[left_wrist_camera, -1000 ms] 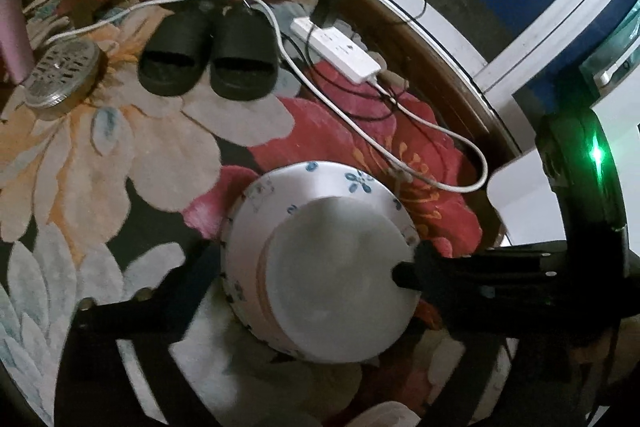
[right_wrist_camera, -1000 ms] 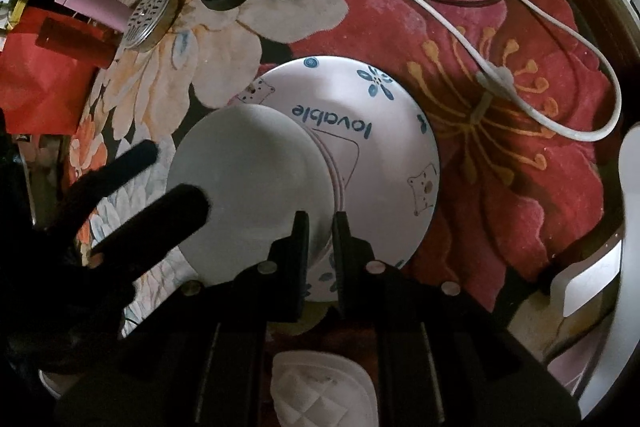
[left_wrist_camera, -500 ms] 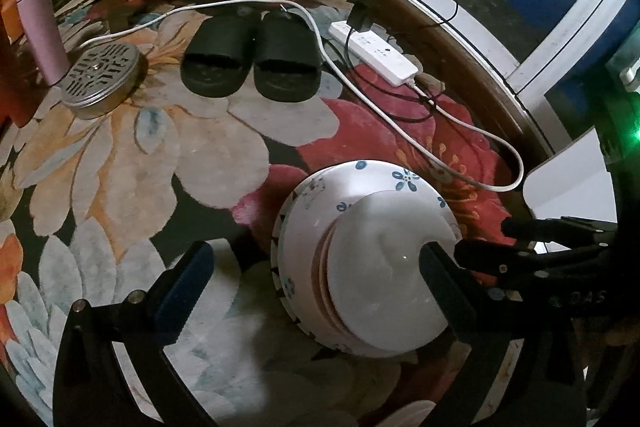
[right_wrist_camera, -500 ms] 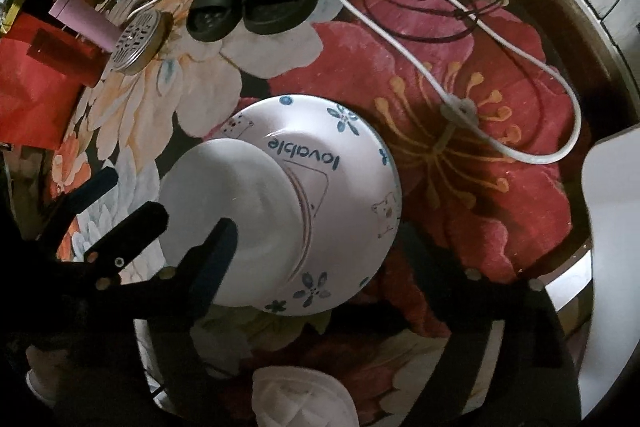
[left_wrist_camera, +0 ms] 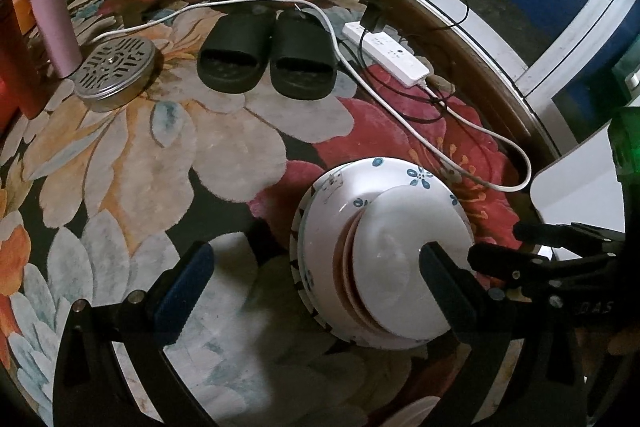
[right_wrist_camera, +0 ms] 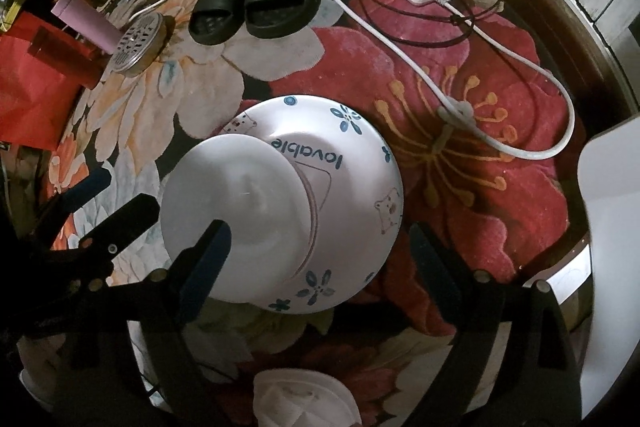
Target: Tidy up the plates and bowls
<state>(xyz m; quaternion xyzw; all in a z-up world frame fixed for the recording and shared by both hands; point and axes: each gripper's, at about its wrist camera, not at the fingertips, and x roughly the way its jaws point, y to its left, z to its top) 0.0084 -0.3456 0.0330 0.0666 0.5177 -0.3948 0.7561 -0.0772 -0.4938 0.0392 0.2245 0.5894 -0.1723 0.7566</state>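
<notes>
Plates and bowls (left_wrist_camera: 384, 259), white ceramic with blue flowers, sitting stacked on floral rug (left_wrist_camera: 168, 155) between both tongs; left gripper (left_wrist_camera: 312, 263) and right gripper (right_wrist_camera: 320, 243) gaping wide, gripping nothing; stacking looking nearly finished.

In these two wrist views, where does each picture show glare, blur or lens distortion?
Left wrist: fisheye bends the rug border; the left gripper is dark, the plain plate bright. Right wrist: black corners; the "lovable" bowl reads sharply; the near white cloth is blurred.
</notes>
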